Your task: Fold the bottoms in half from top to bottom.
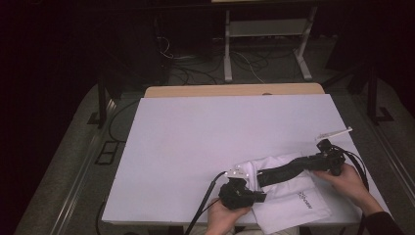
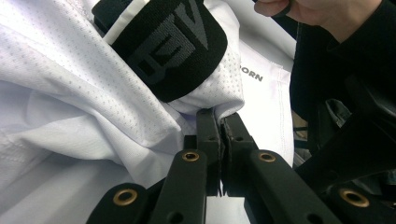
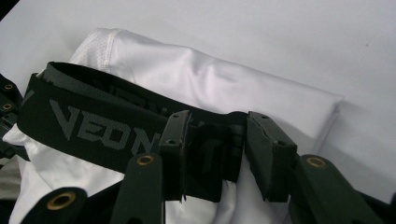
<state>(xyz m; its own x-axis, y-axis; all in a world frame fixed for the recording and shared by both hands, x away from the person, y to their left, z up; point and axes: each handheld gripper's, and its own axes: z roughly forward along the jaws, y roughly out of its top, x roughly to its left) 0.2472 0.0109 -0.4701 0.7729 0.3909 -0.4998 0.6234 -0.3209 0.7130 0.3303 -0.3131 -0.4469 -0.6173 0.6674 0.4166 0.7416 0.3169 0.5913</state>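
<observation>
Shorts (image 1: 288, 198), white with a black waistband (image 1: 286, 170), lie at the surface's (image 1: 195, 147) near right corner. Left gripper (image 2: 220, 122) pinches white fabric tight; right gripper (image 3: 215, 135) has its fingers around the waistband, not fully clenched. Best to lift evenly, keeping the cloth taut.

Both tools are matte black. The left gripper (image 1: 258, 197) carries a pale grey three-cornered plate on top, and a thin black cable trails from it over the table edge. The right gripper (image 1: 264, 175) has a long black body and a looped black cable behind the right hand (image 1: 346, 179), whose wrist shows a dark sleeve. In the gripper views, flat black link arms bear brass-coloured rivets and small dark screws on ribbed jaw pads.
</observation>
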